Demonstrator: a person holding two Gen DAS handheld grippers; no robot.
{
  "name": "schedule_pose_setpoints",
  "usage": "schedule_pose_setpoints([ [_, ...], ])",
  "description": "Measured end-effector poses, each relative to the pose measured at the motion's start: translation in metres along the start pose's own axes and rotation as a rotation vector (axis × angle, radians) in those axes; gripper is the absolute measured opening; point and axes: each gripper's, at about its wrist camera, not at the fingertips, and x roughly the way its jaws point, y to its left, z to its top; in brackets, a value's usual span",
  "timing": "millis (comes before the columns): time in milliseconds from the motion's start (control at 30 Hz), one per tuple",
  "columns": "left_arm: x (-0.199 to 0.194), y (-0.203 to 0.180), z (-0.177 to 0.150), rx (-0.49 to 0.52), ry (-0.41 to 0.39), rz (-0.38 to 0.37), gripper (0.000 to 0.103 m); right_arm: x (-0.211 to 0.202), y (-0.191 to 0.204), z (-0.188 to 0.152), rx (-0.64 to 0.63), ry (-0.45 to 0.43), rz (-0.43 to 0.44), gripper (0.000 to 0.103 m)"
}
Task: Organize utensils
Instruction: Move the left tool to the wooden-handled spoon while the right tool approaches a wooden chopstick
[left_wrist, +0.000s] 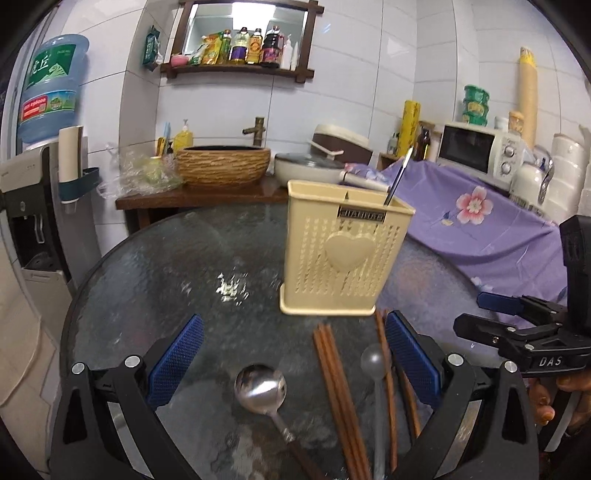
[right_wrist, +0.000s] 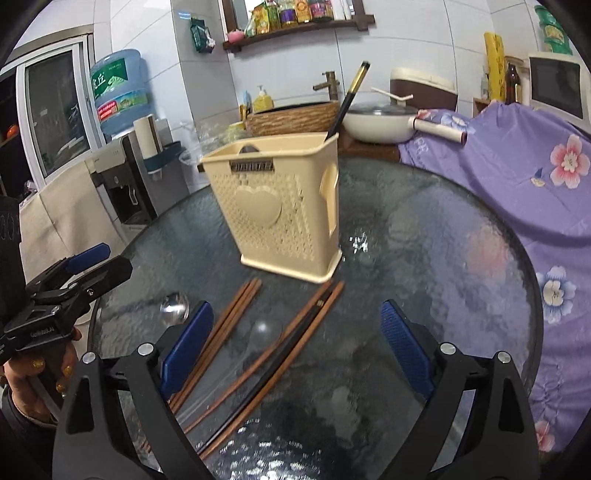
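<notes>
- Both tongs are spread wide and holding nothing: our left tongs (left_wrist: 293, 363) hover low over the loose pile, and our right tongs (right_wrist: 297, 347) hang over the chopsticks from the other side.
- Progress so far looks pretty early. The cream utensil holder (left_wrist: 343, 254) stands upright on the glass table (left_wrist: 147, 266), with one dark chopstick (right_wrist: 349, 98) poking out of its right-hand section, plus what might be a spoon bowl peeking over the rim in the right wrist view. Can't tell for sure.
- Still loose on the table, just in front of the holder: a metal spoon (left_wrist: 260, 387), a clear plastic spoon (left_wrist: 373, 363), a bunch of brown chopsticks (left_wrist: 338, 380), and a second bunch (right_wrist: 291, 350) with one dark chopstick lying among them.
- So we'd guess most of the sorting is still ahead of us.
- Room-wise, the left and far parts of the table are bare, so there's plenty of space to swing around the holder.
- Tight bits: the chopstick tips lie close to the holder's base, and our two tongs are pretty near each other over the same pile, so we'd go one at a time.
- The table rim curves close on the right, beside the purple flowered cloth (right_wrist: 517, 155), so nudging stuff that way seems risky.
</notes>
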Motion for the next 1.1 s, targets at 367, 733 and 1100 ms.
schedule_pose_setpoints([
  [367, -0.006, 0.022, -0.047, -0.124, 0.122, 0.07, 0.097, 0.012, -0.001, -0.043, 0.052, 0.099, 0.0, 0.09],
  [733, -0.003, 0.03, -0.079, -0.148, 0.219, 0.114, 0.096, 0.023, -0.005, -0.066, 0.043, 0.179, -0.044, 0.074],
  [1100, 0.006, 0.033, -0.081, -0.147, 0.247, 0.129, 0.095, 0.046, 0.007, -0.051, 0.034, 0.206, -0.052, 0.066],
])
